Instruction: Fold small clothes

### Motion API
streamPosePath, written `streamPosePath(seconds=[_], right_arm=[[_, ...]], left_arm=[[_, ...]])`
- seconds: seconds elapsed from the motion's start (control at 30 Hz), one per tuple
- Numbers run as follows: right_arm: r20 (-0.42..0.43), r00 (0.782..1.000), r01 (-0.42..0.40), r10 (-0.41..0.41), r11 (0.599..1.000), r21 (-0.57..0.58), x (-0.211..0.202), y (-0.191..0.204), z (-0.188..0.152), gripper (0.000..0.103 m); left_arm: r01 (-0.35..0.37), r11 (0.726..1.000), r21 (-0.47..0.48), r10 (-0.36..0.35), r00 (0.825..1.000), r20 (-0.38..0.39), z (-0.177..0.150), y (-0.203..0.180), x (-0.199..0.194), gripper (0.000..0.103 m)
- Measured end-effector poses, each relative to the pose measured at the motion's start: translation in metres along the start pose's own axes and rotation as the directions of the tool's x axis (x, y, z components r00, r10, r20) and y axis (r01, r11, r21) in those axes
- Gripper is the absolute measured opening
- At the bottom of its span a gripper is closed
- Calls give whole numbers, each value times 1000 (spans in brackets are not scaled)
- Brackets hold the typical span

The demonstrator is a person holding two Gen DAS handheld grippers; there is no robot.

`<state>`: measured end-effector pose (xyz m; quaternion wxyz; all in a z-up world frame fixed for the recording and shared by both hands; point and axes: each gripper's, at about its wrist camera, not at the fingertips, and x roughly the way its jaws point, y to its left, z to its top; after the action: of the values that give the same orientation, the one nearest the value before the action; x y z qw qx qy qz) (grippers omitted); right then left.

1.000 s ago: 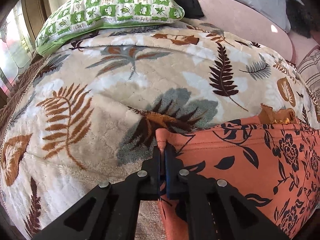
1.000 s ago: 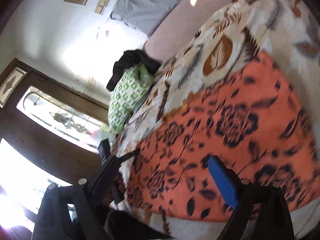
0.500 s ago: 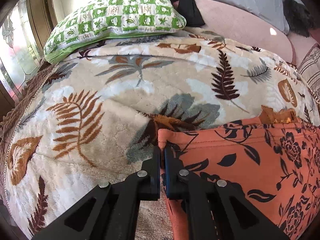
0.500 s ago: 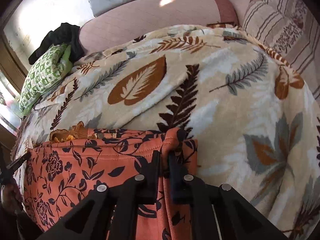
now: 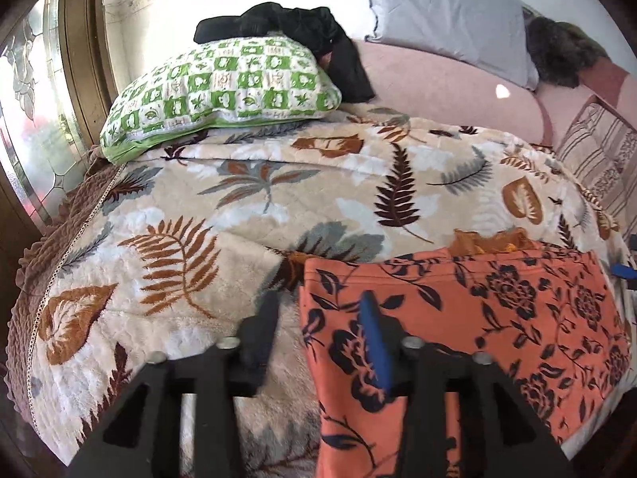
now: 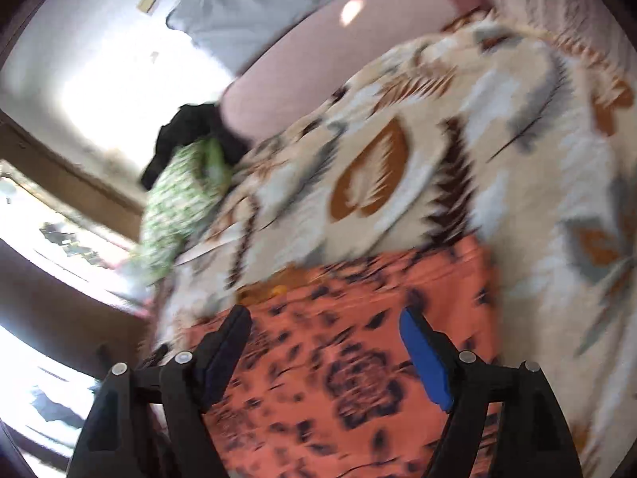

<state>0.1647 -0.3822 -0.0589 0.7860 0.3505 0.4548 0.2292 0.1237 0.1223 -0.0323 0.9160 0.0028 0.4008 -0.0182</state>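
An orange garment with a black flower print (image 5: 477,310) lies flat on a leaf-patterned blanket (image 5: 239,207) on the bed. A yellow-brown bit of cloth (image 5: 489,239) pokes out at its far edge. My left gripper (image 5: 318,318) is open above the garment's left edge and holds nothing. In the right wrist view, which is blurred by motion, my right gripper (image 6: 324,342) is open over the same garment (image 6: 358,378) and holds nothing.
A green and white checked pillow (image 5: 223,91) lies at the far left of the bed with a black garment (image 5: 294,32) on it. A pink headboard (image 5: 446,91) and a grey pillow (image 5: 446,16) stand behind. A window (image 5: 24,127) is on the left.
Both grippers were shut on the garment's far corners half a second ago; both have opened and let go. The garment lies flat. The right gripper has swung and tilted.
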Motion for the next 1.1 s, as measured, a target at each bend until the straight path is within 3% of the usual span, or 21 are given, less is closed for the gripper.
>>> streamPosePath(seconds=[0.03, 0.1, 0.13, 0.17, 0.2, 0.27, 0.37, 0.43, 0.47, 0.53, 0.6, 0.63, 0.7, 0.77, 0.83, 0.87, 0.9, 0.93, 0.97, 1.0, 1.1], right_arm=[[-4, 1000, 20, -20, 1000, -4, 7, -8, -1, 81], [-1, 983, 180, -182, 971, 156, 16, -57, 4, 81], [-4, 982, 181, -189, 931, 318, 16, -90, 2, 79], [72, 992, 65, -106, 900, 432, 7, -105, -5, 76], [111, 990, 24, -87, 881, 473, -4, -103, -9, 76], [116, 989, 38, -88, 925, 377, -19, -68, -14, 79], [111, 990, -110, 84, 959, 261, -31, -25, -44, 85], [83, 988, -149, 133, 962, 231, -31, -19, -71, 89], [76, 991, -128, 113, 964, 235, -28, -26, -82, 89], [20, 996, 71, -82, 937, 342, -12, -67, -97, 89], [110, 994, -48, -3, 889, 456, -21, -90, -105, 85], [133, 991, -68, 5, 880, 471, -31, -83, -106, 85], [181, 982, -120, 49, 906, 406, -49, -58, -108, 87], [201, 971, -193, 129, 919, 345, -58, -41, -113, 87], [199, 972, -186, 127, 932, 312, -56, -45, -126, 91], [173, 983, -124, 68, 935, 333, -50, -60, -133, 91], [115, 993, -17, -34, 911, 413, -42, -80, -142, 90], [143, 990, -70, 0, 874, 482, -40, -99, -151, 85], [215, 976, -144, 39, 854, 500, -51, -100, -155, 85], [225, 973, -157, 47, 851, 502, -57, -93, -154, 86], [258, 964, -173, 69, 897, 406, -72, -67, -157, 87]], left_arm=[[6, 1000, -2, -6, 1000, 12, -6, -5, -9, 71], [51, 999, 8, -51, 999, -3, -21, -18, -18, 71], [76, 997, 15, -76, 996, -39, -28, -23, -17, 71], [91, 996, 20, -89, 994, -67, -36, -29, -17, 71], [93, 995, 23, -91, 993, -77, -44, -34, -18, 71], [97, 995, 5, -96, 991, -95, -61, -42, -21, 71], [149, 989, -25, -151, 983, -104, -81, -50, -22, 72], [151, 988, -17, -152, 977, -151, -95, -56, -9, 76], [132, 991, -4, -130, 971, -203, -102, -58, 6, 77], [106, 992, 74, -92, 981, -171, -105, -69, 7, 80], [85, 991, 104, -64, 980, -189, -100, -75, 0, 80], [97, 992, 81, -83, 983, -165, -98, -73, -9, 80], [121, 992, 30, -118, 988, -98, -94, -65, -28, 80], [104, 995, 5, -103, 992, -73, -96, -57, -36, 80], [60, 998, -11, -61, 990, -130, -108, -50, -22, 83], [25, 1000, -18, -28, 979, -201, -115, -45, -6, 83], [3, 1000, -13, -5, 977, -212, -119, -42, 0, 84], [0, 1000, -12, -2, 982, -187, -118, -41, -5, 85], [-3, 1000, -24, -1, 984, -177, -114, -40, -13, 84], [17, 999, -46, -23, 989, -144, -112, -38, -21, 85], [36, 997, -64, -40, 998, -49, -108, -34, -40, 85]])
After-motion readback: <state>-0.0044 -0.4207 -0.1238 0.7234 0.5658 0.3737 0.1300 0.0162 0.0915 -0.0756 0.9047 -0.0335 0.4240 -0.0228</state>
